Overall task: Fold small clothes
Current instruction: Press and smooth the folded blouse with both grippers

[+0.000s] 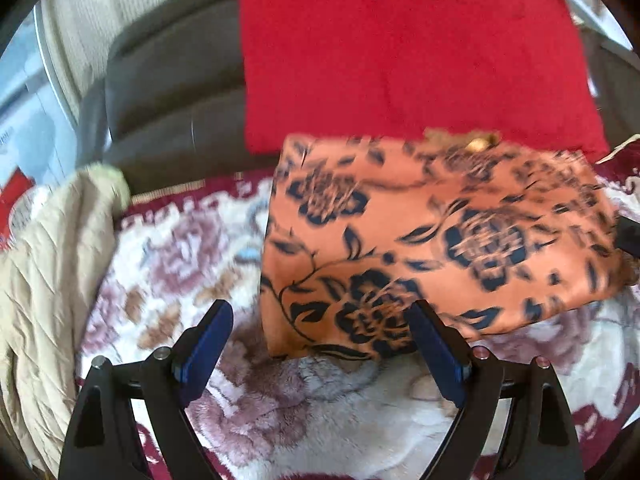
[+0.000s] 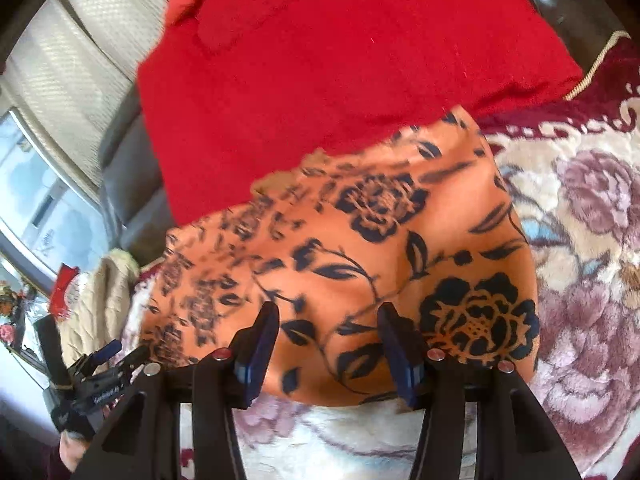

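An orange cloth with dark blue flowers (image 1: 432, 240) lies folded in a flat rectangle on a plush floral blanket (image 1: 176, 256). My left gripper (image 1: 320, 316) is open wide at the cloth's near left corner, its right finger (image 1: 436, 344) over the cloth's near edge, nothing pinched. In the right wrist view the same orange cloth (image 2: 360, 240) fills the middle. My right gripper (image 2: 329, 316) hovers over its near edge, jaws partly apart, the cloth lying flat beneath the gap. The left gripper (image 2: 122, 352) shows small at the lower left, off the cloth.
A large red cloth (image 1: 400, 60) lies just behind the orange one, touching its far edge. A beige quilted cloth (image 1: 48, 264) is bunched at the left. A dark sofa (image 1: 168, 96) stands behind. The blanket (image 2: 592, 240) spreads bare to the right.
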### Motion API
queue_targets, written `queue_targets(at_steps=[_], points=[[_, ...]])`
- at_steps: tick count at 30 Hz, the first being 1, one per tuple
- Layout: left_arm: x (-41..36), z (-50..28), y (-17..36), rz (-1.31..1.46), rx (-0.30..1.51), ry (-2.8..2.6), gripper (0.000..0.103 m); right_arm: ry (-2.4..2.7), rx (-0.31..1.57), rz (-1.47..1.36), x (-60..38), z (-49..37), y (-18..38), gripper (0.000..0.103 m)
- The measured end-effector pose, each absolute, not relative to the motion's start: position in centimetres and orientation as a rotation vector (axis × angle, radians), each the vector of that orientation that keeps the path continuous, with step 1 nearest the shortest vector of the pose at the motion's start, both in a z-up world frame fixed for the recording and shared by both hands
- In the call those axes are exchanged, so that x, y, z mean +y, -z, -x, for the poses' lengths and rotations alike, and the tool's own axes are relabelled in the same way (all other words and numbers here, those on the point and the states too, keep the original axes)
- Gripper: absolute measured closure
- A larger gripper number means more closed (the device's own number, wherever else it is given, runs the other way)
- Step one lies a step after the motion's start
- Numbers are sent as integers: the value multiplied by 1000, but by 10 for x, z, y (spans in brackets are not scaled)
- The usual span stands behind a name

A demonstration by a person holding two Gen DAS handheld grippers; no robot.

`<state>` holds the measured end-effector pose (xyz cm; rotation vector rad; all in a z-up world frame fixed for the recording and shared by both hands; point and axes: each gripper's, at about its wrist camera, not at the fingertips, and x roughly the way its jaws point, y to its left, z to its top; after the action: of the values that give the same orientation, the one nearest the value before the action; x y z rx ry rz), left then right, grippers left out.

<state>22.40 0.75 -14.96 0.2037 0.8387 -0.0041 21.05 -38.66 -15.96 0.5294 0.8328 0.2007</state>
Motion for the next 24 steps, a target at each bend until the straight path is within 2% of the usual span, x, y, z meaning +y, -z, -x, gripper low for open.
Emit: queue_targets(at_steps=[5,14,21,24], points=[[-13,-206,121,-231,740,16,13,-244,738,-537,-374,-206,143,48],[-44,-201,97,-258,687,30,13,-247,706,-492,-368,-212,140,48],[-53,-243,135,-183,759,40,13,-125,792,-434,-360,-239,168,48],[-51,-270,162,-169,832,38,13,-73,838,-305,-346,-250,180,46]])
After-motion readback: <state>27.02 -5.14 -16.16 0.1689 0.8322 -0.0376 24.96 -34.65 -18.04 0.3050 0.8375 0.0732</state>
